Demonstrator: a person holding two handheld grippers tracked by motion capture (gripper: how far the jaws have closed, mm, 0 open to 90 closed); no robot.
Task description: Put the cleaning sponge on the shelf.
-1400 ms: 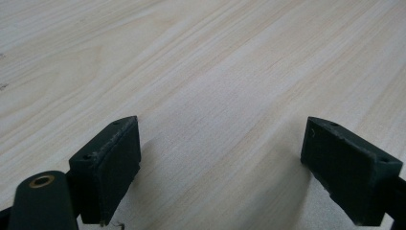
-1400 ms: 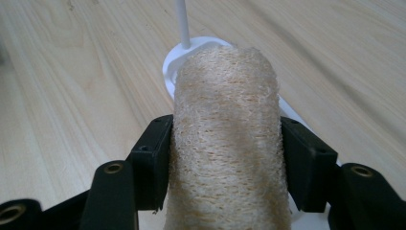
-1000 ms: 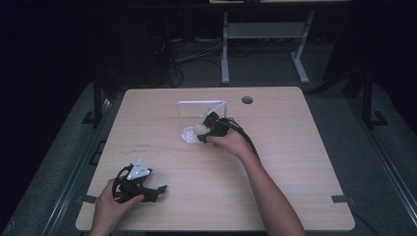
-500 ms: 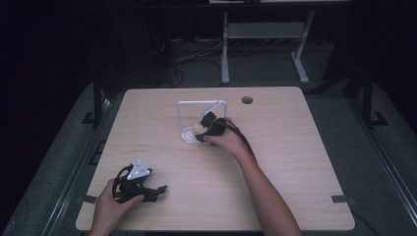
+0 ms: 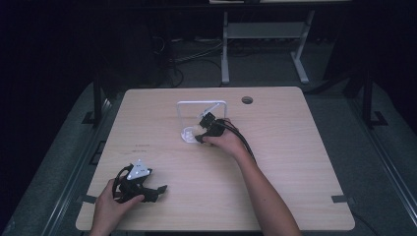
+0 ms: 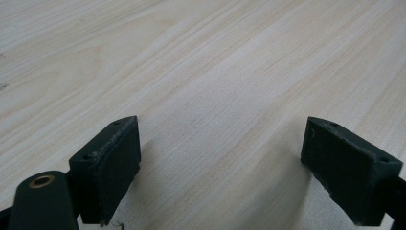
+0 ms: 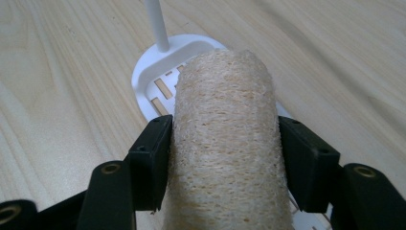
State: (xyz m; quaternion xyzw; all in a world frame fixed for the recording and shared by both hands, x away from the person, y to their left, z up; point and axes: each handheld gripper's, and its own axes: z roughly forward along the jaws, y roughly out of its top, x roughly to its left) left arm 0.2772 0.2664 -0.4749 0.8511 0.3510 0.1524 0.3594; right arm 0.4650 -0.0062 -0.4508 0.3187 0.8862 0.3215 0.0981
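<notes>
Loofah (image 7: 224,139) is sitting clamped between the jaws of my right claw (image 7: 222,160), and I am holding it low over the white rack (image 7: 158,84), just on the near side of the rack's thin upright post. From the high view the rack (image 5: 183,112) is standing a little beyond the middle of the counter (image 5: 295,147), with the right claw (image 5: 202,132) pressed in against its base; whether the loofah is touching the slotted tray or hanging just above it, I cannot tell.

My left claw (image 6: 220,163) is lying well away from the rack, toward the near left corner, jaws spread wide with nothing between them but bare wood. The high view shows that claw (image 5: 140,183) resting on the counter under my left hand (image 5: 110,204).

I am judging the loofah to be very light, coarse and springy: a fibrous roll that gives under pressure and grips well, so slipping is not much of a worry. The jaws are biting it across its width and it is bulging slightly past them on both sides, which tells me it squashes easily. Taking it across the middle, as I am doing, seems right; a hard squeeze would only flatten it. The rack looks light and thin too, so I am expecting it to shift or tip if nudged.
</notes>
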